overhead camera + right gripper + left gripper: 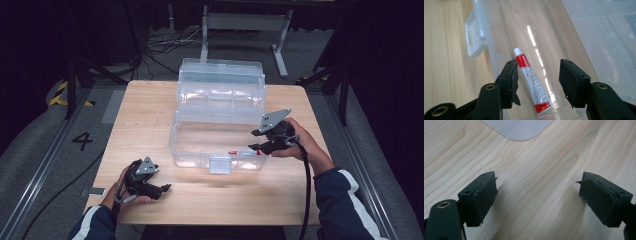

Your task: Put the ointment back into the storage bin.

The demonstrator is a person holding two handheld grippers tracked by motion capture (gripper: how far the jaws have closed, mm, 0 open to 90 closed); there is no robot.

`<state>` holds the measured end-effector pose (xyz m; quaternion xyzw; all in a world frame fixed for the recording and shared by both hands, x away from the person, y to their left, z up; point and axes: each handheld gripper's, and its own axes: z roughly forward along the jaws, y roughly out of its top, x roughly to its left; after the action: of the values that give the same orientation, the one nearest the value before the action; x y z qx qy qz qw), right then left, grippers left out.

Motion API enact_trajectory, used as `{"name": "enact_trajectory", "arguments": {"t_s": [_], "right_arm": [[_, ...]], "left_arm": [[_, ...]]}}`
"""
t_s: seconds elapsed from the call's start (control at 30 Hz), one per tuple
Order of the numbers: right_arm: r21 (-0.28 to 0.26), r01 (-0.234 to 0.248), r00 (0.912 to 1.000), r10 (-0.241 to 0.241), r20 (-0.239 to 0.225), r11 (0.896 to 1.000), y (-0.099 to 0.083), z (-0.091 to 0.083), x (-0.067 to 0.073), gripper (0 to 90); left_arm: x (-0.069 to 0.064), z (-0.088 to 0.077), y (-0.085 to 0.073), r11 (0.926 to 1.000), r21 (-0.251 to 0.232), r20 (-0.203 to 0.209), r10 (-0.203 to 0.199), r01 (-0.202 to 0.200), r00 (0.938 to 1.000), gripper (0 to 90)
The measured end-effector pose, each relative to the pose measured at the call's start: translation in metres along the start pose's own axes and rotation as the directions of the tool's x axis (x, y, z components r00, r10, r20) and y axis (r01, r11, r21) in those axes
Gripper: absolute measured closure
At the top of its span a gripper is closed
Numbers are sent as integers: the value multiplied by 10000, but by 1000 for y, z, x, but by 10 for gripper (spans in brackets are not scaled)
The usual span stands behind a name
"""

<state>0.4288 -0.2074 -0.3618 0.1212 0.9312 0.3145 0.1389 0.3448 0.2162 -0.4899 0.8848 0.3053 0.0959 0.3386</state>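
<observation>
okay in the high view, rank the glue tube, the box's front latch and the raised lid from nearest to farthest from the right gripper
From the right gripper:
1. Glue tube, just below it inside the clear box.
2. Front latch, farther left on the near wall.
3. Raised lid, at the back.

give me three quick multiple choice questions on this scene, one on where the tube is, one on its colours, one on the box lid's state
1. Where does the red and white tube lie?
A. inside the clear plastic box
B. on the wooden table beside the box
C. between the left gripper's pads

2. What colour is the tube's cap?
A. black
B. white
C. blue

3. How does the box lid stand?
A. shut and latched
B. lying off on the table
C. swung open behind the box

Answers: 1 A, the right gripper view shows it on the box floor. 2 B, a white cap tops the red band. 3 C, the high view shows the lid raised at the back.
</observation>
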Motion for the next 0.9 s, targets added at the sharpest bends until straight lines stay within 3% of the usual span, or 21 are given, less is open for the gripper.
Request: {"name": "enact_trajectory", "arguments": {"t_s": [0.07, 0.2, 0.27, 0.4, 0.53, 0.63, 0.7, 0.73, 0.9], "right_arm": [[-385, -33, 9997, 42, 238, 9993, -3, -5, 1, 507], [-1119, -216, 9987, 267, 439, 9935, -9, -13, 1, 507], [-1209, -227, 9981, 294, 539, 9924, -10, -15, 1, 507], [-1516, -269, 9958, 398, 826, 9881, -8, -24, -6, 498], [-1484, -286, 9924, 458, 1141, 9885, -2, -32, -17, 477], [-1528, -289, 9885, 509, 1424, 9878, 5, -37, -25, 476], [-1591, -306, 9867, 553, 1529, 9868, 7, -39, -28, 476], [-1649, -338, 9868, 591, 1509, 9857, 9, -40, -31, 475], [-1673, -190, 9858, 464, 1617, 9857, 25, -46, -42, 456]], "left_arm": [[-1, -1, 3, 9997, 255, -93, -60, 62, 9999, 158], [-1, -3, 6, 9994, 222, -17, -256, 256, 9997, 219], [-1, -4, 8, 9995, 58, 31, -311, 311, 9995, 224], [-4, -15, 22, 9981, -539, -343, -312, 293, 9989, 234], [-6, -27, 37, 9939, -1091, -583, -247, 183, 9980, 245], [-6, -33, 44, 9914, -1308, -668, -47, -41, 9978, 252], [-9, -39, 51, 9894, -1402, -898, 266, -391, 9956, 262], [-10, -40, 54, 9882, -1452, -808, 377, -492, 9960, 262], [-18, -49, 76, 9759, -1914, -920, 882, -1045, 9919, 273]]}}
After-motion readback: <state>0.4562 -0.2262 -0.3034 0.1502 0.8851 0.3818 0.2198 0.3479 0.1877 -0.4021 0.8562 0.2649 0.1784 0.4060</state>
